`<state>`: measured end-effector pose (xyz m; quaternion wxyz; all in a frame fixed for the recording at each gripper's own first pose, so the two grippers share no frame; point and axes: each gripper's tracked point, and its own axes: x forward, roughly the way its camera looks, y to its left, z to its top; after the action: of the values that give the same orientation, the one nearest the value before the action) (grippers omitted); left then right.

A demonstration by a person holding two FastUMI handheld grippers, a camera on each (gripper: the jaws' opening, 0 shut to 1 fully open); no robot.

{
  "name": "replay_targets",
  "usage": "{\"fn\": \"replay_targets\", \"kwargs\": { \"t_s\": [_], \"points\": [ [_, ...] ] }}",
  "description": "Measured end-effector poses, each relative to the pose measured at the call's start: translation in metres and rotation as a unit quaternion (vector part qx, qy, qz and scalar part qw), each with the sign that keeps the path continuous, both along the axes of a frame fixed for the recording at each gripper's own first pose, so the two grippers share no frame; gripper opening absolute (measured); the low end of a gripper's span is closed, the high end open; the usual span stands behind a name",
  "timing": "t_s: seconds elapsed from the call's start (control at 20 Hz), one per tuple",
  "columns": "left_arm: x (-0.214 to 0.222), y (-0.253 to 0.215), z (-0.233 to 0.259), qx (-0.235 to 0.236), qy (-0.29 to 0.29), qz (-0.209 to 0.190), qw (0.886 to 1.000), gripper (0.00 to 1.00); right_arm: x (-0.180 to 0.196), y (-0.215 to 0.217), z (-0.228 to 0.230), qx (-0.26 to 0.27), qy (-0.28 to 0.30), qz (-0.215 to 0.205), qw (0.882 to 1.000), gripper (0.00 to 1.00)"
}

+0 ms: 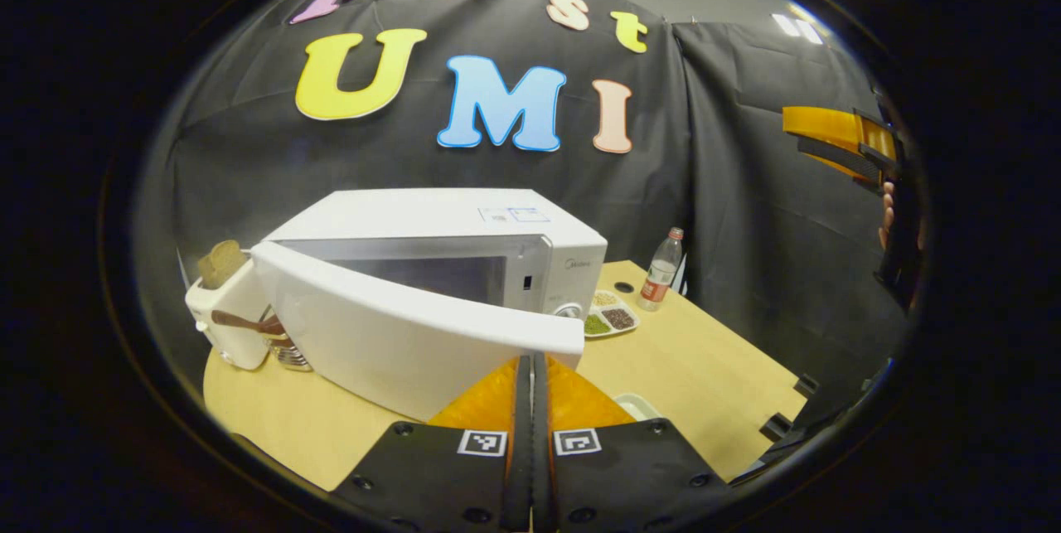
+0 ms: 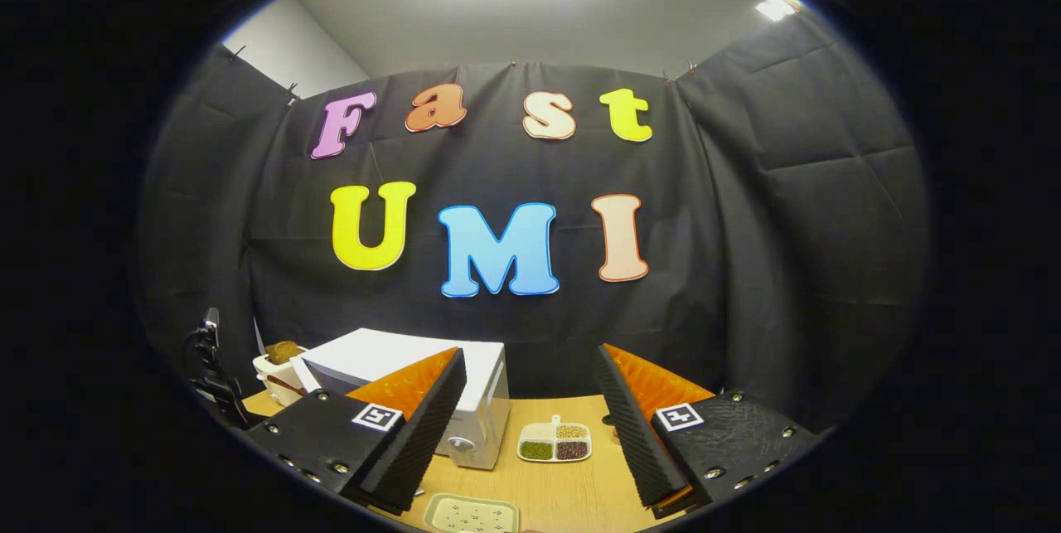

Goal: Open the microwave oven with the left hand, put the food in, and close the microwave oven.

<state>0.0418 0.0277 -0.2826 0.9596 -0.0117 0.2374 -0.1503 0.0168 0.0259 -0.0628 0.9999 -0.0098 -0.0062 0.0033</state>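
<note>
The white microwave point(image 1: 464, 222) stands on the wooden table point(image 1: 704, 367), its door point(image 1: 398, 326) swung partly open toward me. My left gripper point(image 1: 530, 360) is shut with nothing between its fingers, and its tips rest against the door's free edge. The right gripper point(image 1: 837, 139) hangs high at the far right, held by a hand point(image 1: 889, 218). In the right gripper view the right gripper point(image 2: 530, 355) is open and empty, well above the table, facing the microwave point(image 2: 477, 400). A pale rectangular dish point(image 2: 472, 514) lies below it near the front edge.
A white toaster point(image 1: 220, 322) with a bread slice point(image 1: 220, 261) stands left of the microwave, with a wooden spoon in a jar point(image 1: 282, 342) beside it. A compartment tray of grains point(image 1: 612, 317) and a bottle point(image 1: 661, 272) sit to the microwave's right.
</note>
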Motion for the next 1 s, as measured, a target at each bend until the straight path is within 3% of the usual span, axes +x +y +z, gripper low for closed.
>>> {"fn": "replay_targets", "kwargs": {
  "t_s": [0.25, 0.8, 1.0],
  "points": [
    [0.026, -0.011, -0.005, -0.015, -0.003, 0.008, 1.000, 0.07, -0.002, -0.015, -0.007, 0.015, 0.009, -0.018, 1.000, 0.95],
    [0.069, -0.037, -0.007, 0.009, -0.011, 0.006, 1.000, 0.07, 0.005, -0.032, -0.017, 0.016, 0.024, -0.038, 0.999, 0.95],
    [0.093, -0.035, -0.009, -0.015, -0.003, 0.043, 0.999, 0.06, 0.012, -0.034, -0.020, 0.019, 0.032, -0.039, 0.999, 0.95]
  ]
}}
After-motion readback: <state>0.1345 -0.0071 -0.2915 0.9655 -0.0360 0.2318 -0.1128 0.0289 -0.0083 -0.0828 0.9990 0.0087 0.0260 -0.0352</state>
